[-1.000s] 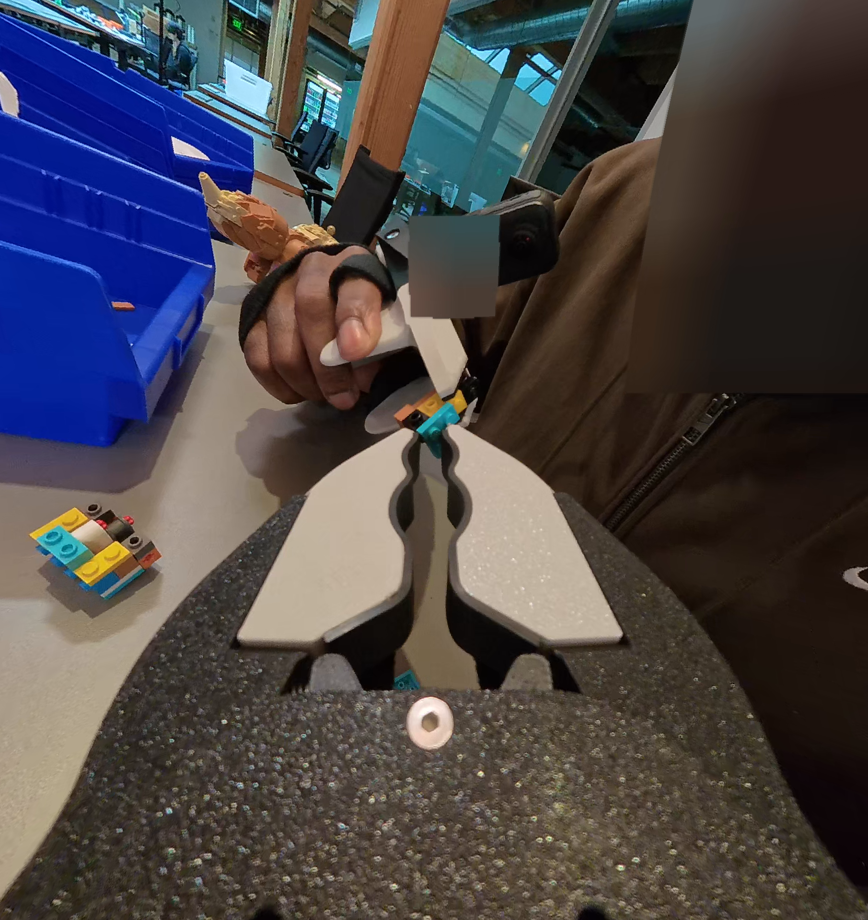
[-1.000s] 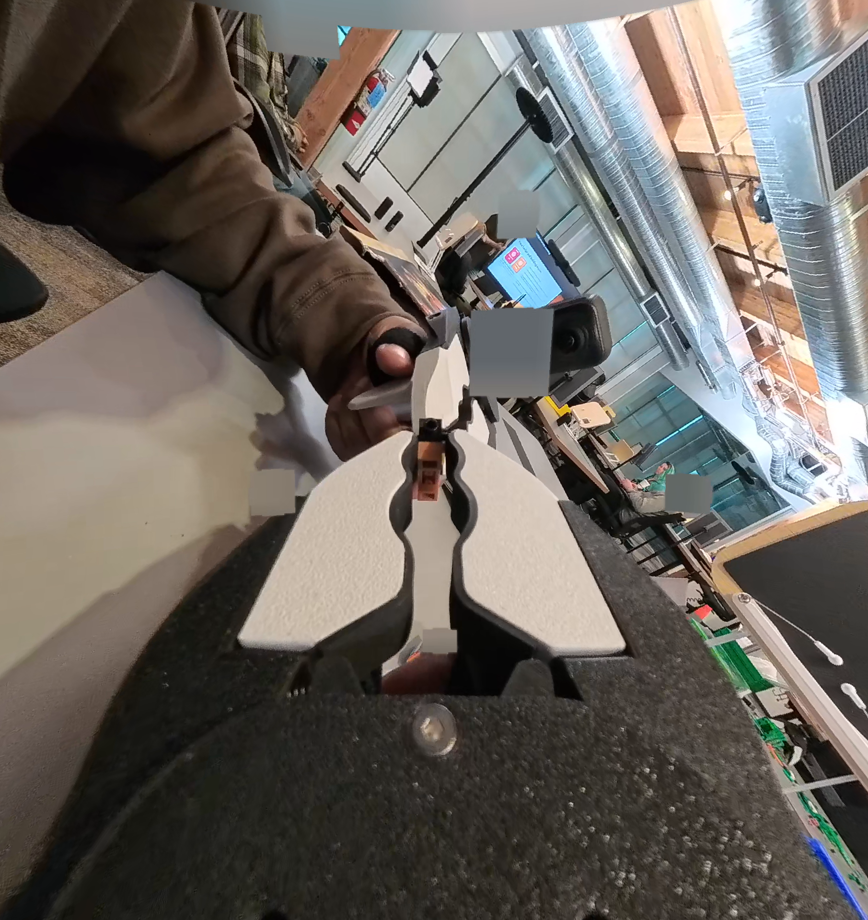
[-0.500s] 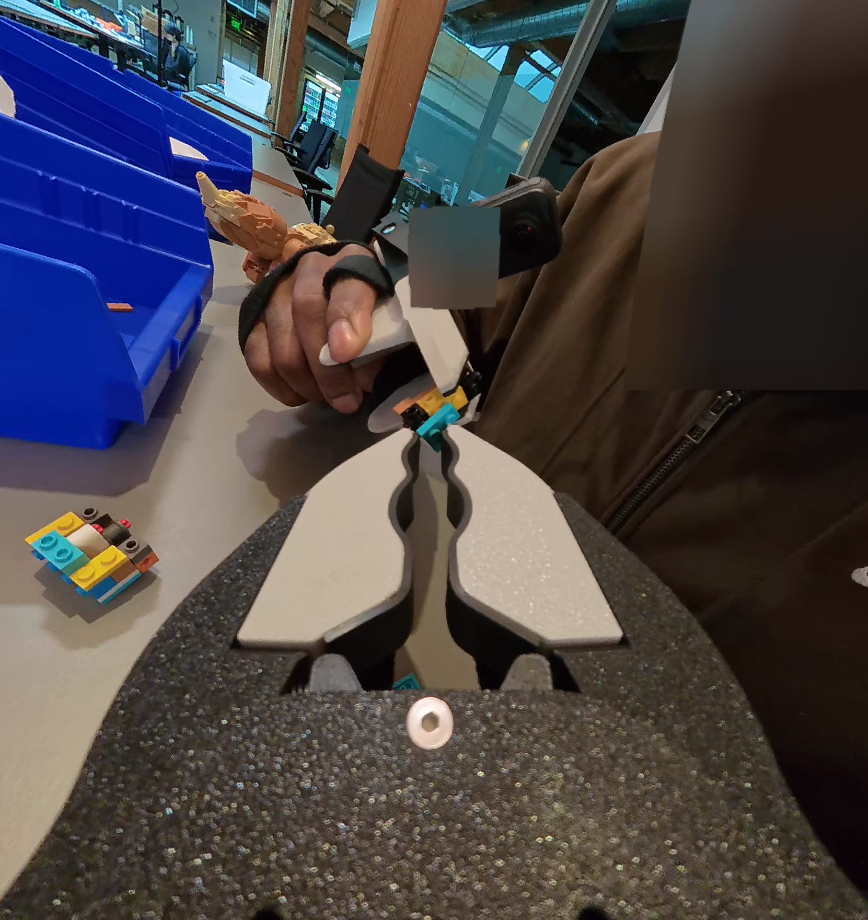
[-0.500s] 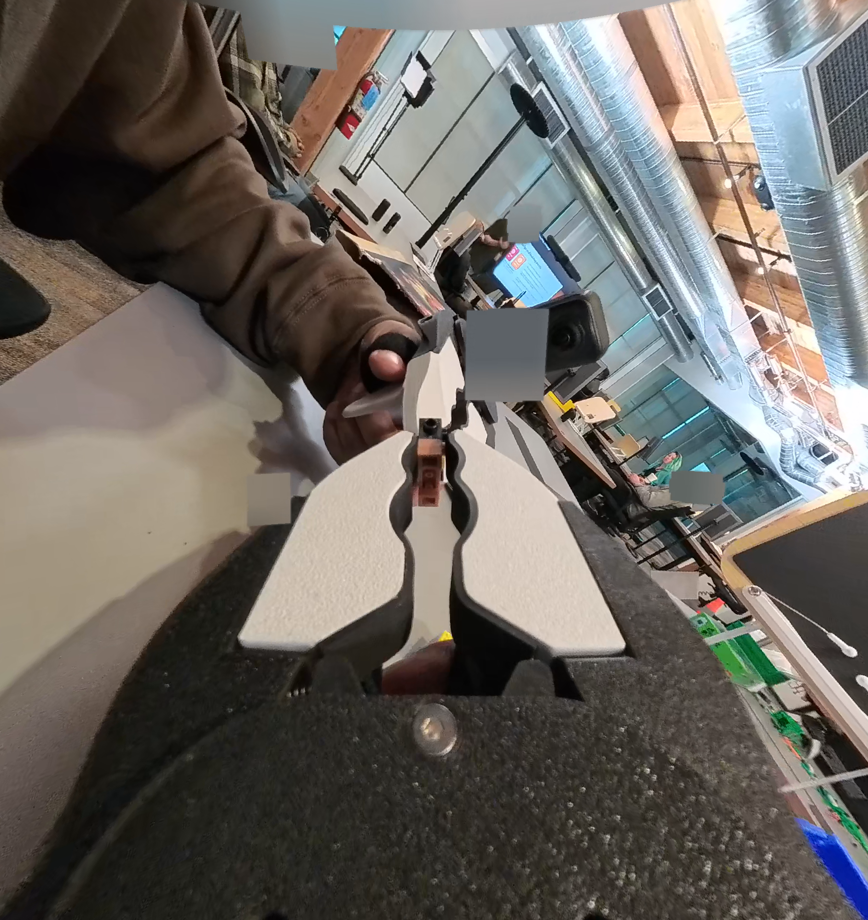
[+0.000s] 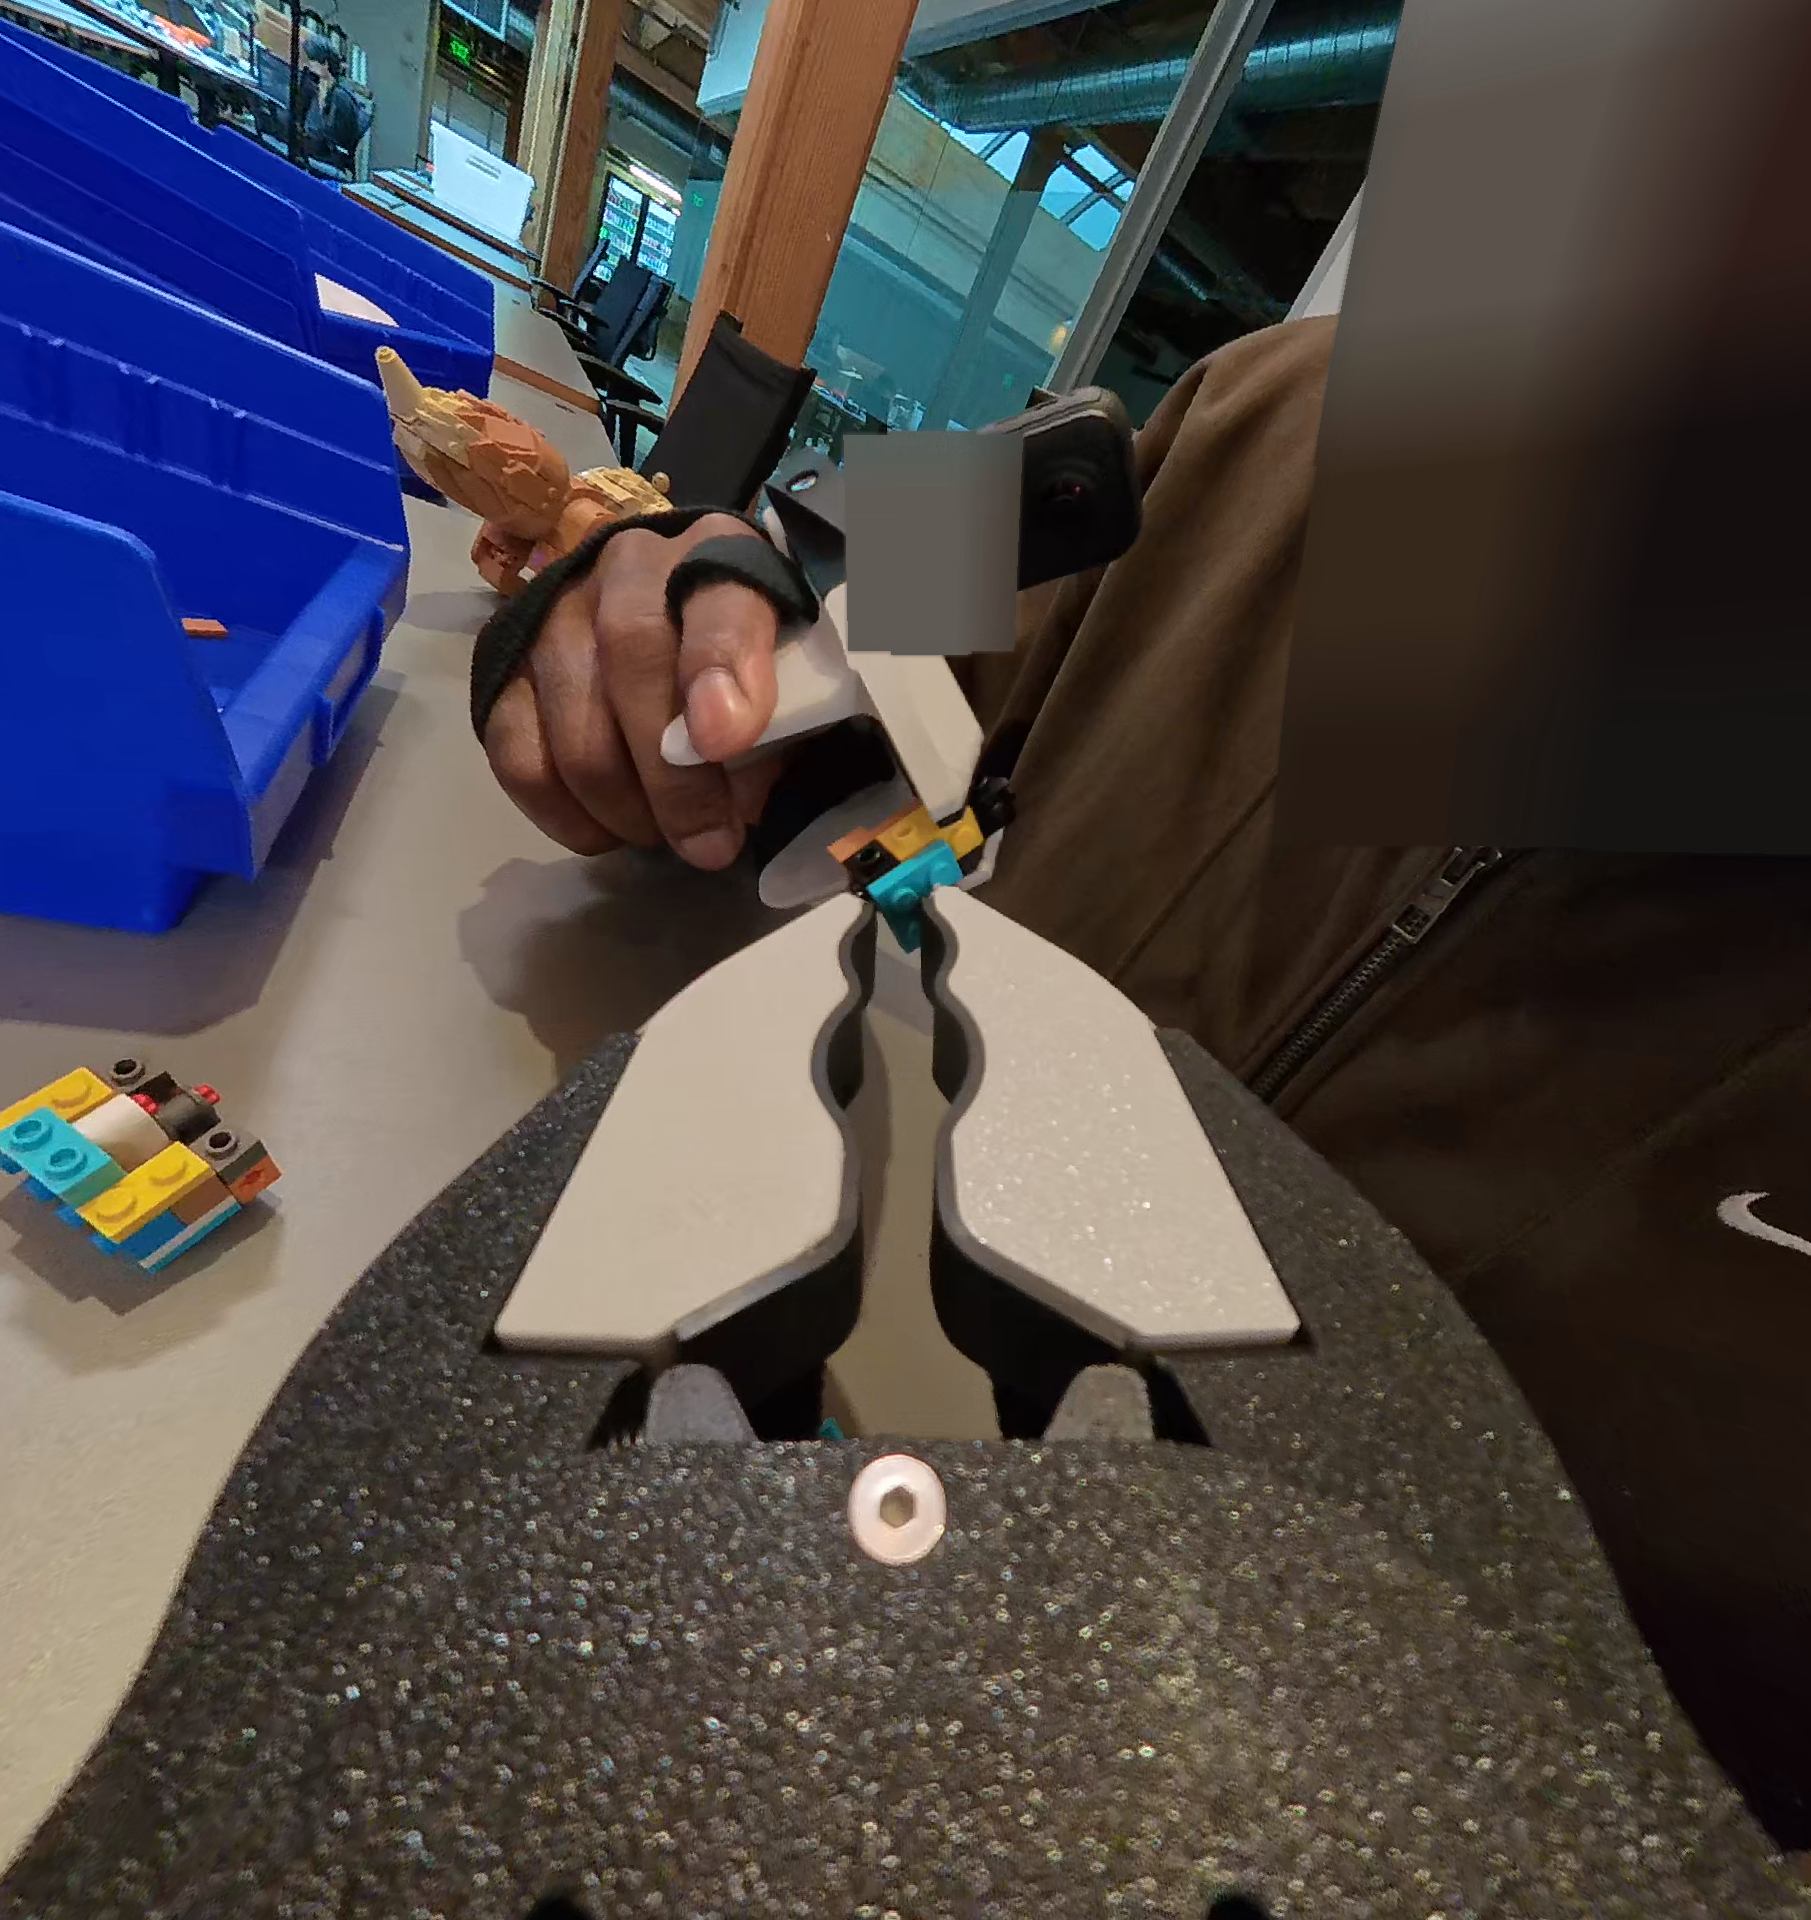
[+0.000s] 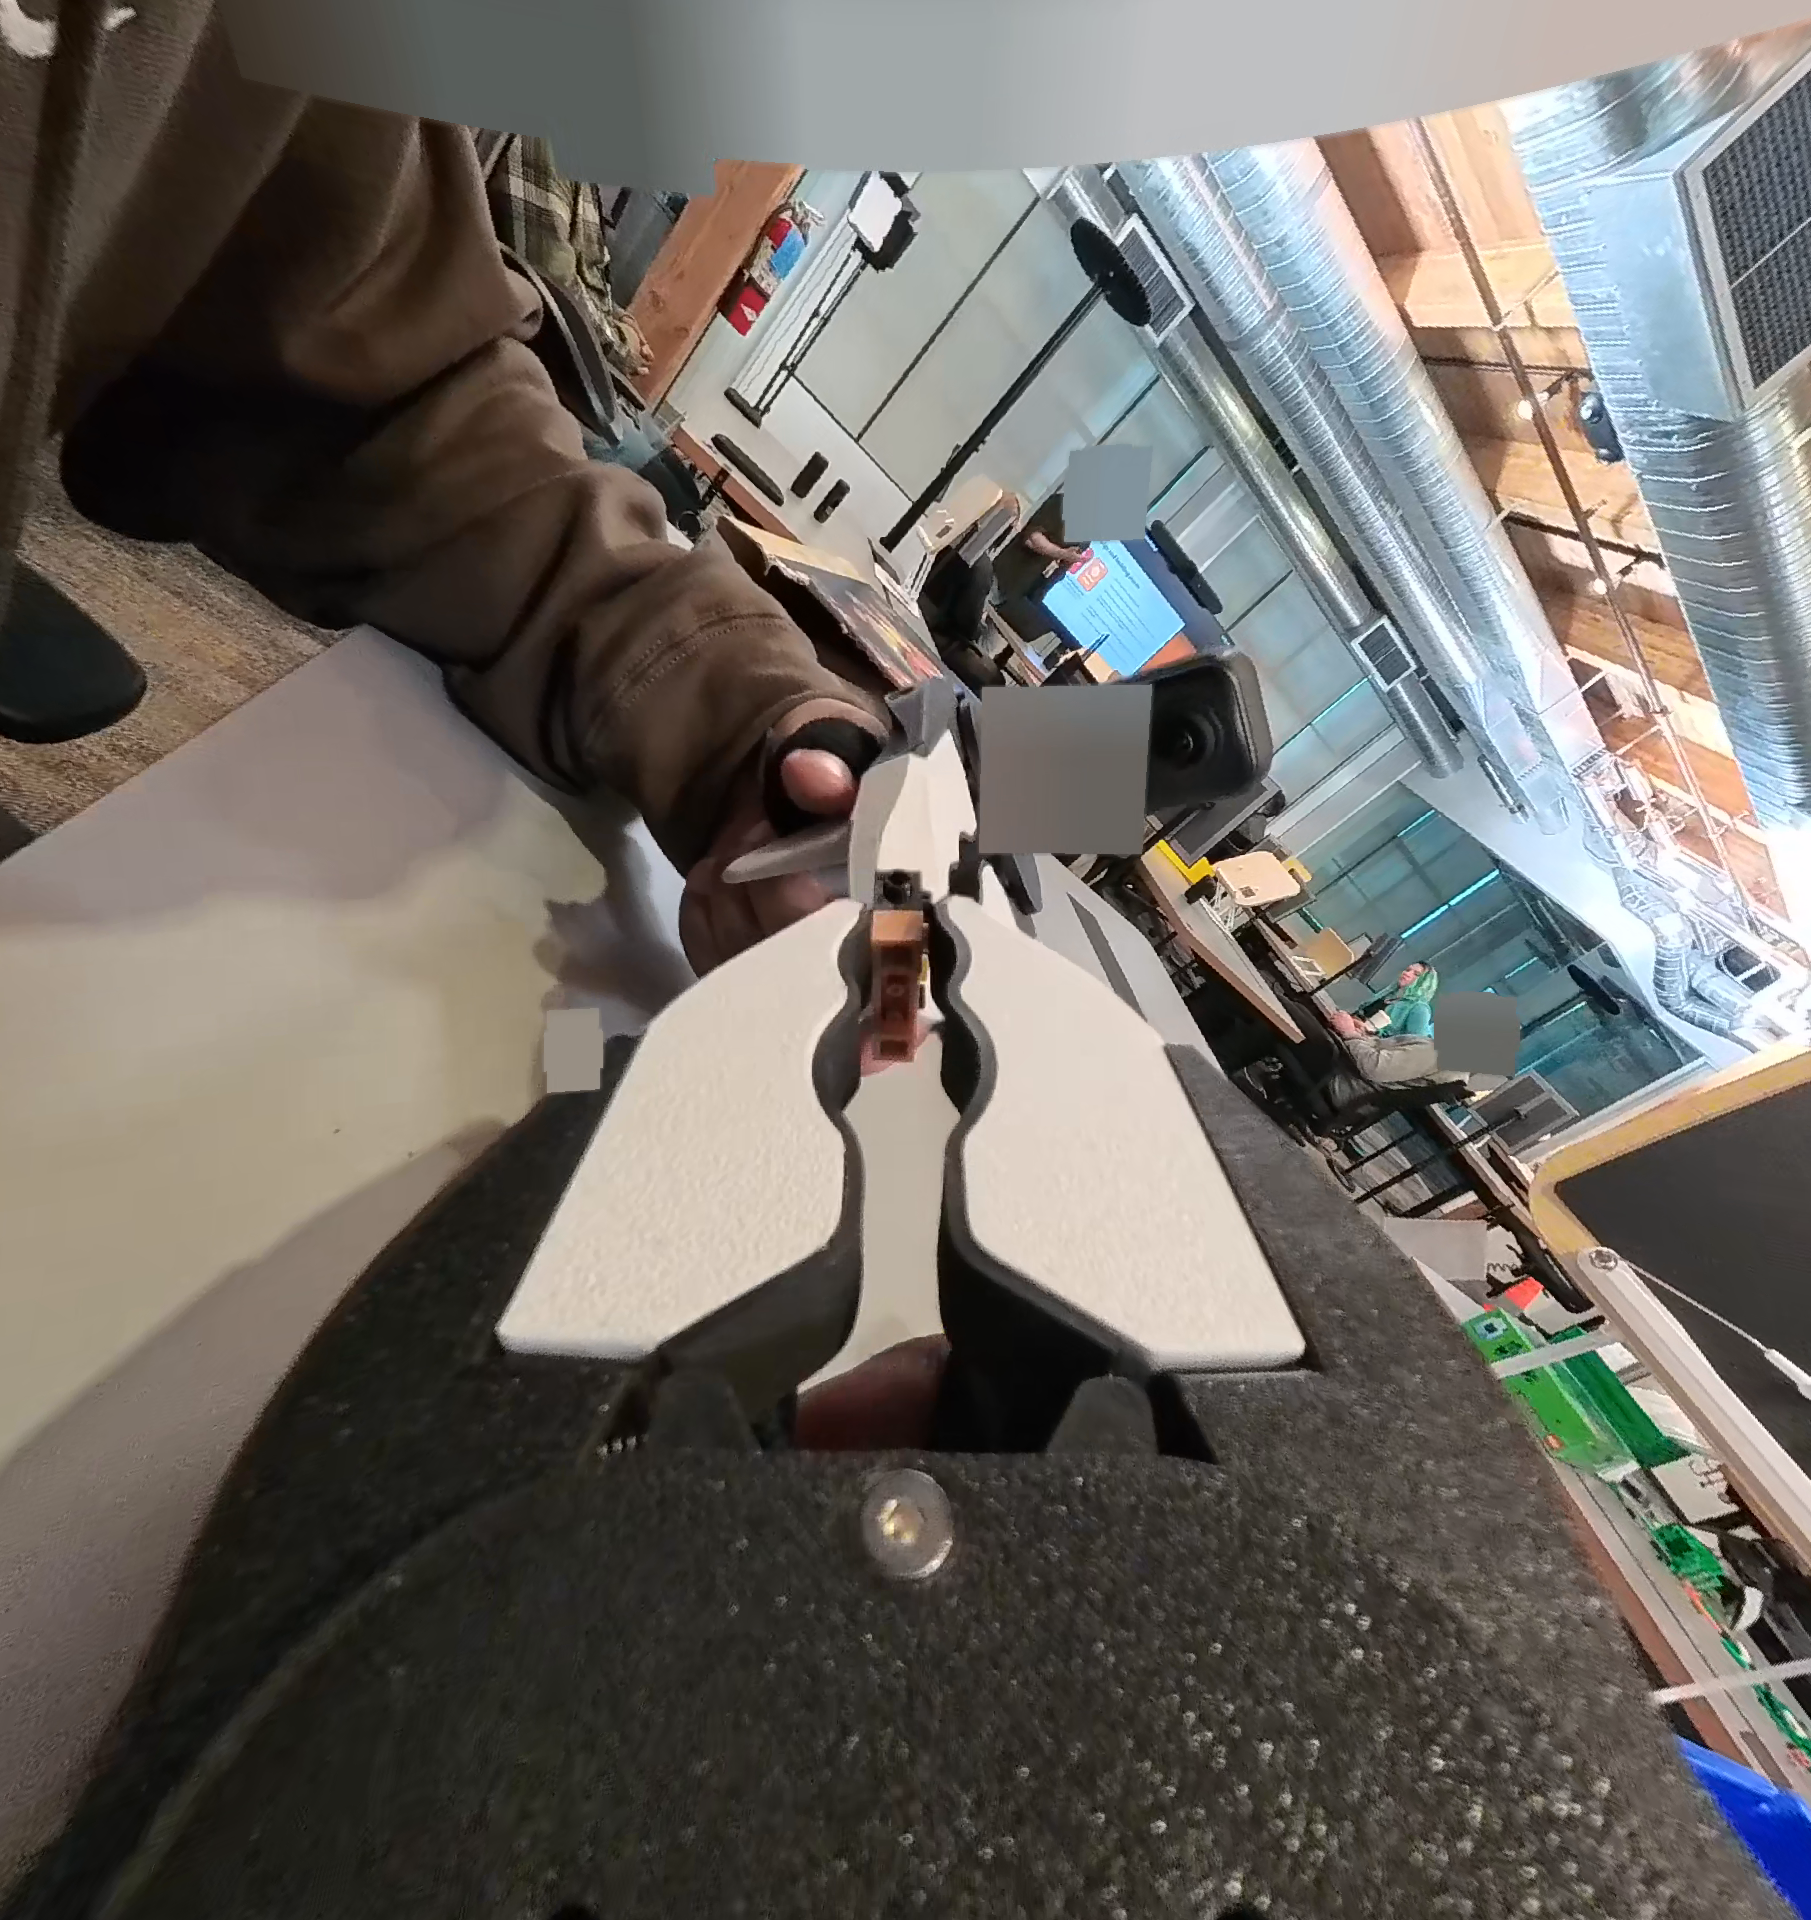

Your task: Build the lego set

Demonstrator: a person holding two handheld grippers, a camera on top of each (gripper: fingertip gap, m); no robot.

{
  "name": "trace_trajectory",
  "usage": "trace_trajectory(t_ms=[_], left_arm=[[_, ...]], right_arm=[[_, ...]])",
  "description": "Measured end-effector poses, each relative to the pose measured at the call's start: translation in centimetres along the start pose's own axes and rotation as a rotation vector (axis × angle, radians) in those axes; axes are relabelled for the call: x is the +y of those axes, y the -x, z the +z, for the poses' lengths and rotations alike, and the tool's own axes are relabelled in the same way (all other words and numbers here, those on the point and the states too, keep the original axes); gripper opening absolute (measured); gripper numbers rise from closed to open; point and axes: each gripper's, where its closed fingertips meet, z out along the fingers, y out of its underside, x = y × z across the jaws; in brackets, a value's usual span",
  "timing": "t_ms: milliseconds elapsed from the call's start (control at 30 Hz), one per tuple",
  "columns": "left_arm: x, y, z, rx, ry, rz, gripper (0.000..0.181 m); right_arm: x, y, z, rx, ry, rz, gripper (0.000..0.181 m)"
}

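Note:
My left gripper [image 5: 899,914] is shut on a small lego assembly [image 5: 911,857] of teal, yellow, orange and black bricks, gripping its teal end above the grey table [image 5: 257,1455]. My right gripper [image 5: 880,847] meets it from the far side, shut on the same assembly's other end. In the right wrist view my right gripper [image 6: 896,925] pinches the brown-orange end of the assembly [image 6: 896,977], with a black stud at its tip, and the left gripper [image 6: 911,831] faces it. A second lego assembly [image 5: 127,1158] of yellow, teal, white and black bricks lies on the table at left.
Blue storage bins [image 5: 142,582] stand at the back left, one holding a small orange piece [image 5: 202,625]. A tan and orange lego creature [image 5: 496,468] stands behind the person's hand [image 5: 620,707]. The person's brown jacket [image 5: 1400,1039] fills the right side. The grippers are tip to tip, or close to it.
Both grippers stay shut on the small assembly. The right gripper and its hand shifted very slightly; the assembly's tilt changed a little.

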Motion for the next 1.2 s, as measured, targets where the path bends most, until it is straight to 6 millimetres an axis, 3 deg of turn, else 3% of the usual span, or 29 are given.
trace_trajectory(t_ms=[633,1200], left_arm=[[0.1,-0.6,0.8,0.072,-0.031,-0.041,0.008],[1.1,-2.2,1.7,0.207,0.007,-0.108,0.011]], right_arm=[[-0.7,0.1,-0.2,-0.025,-0.06,0.063,0.01],[-1.9,1.6,-0.5,-0.178,-0.143,0.203,0.01]])
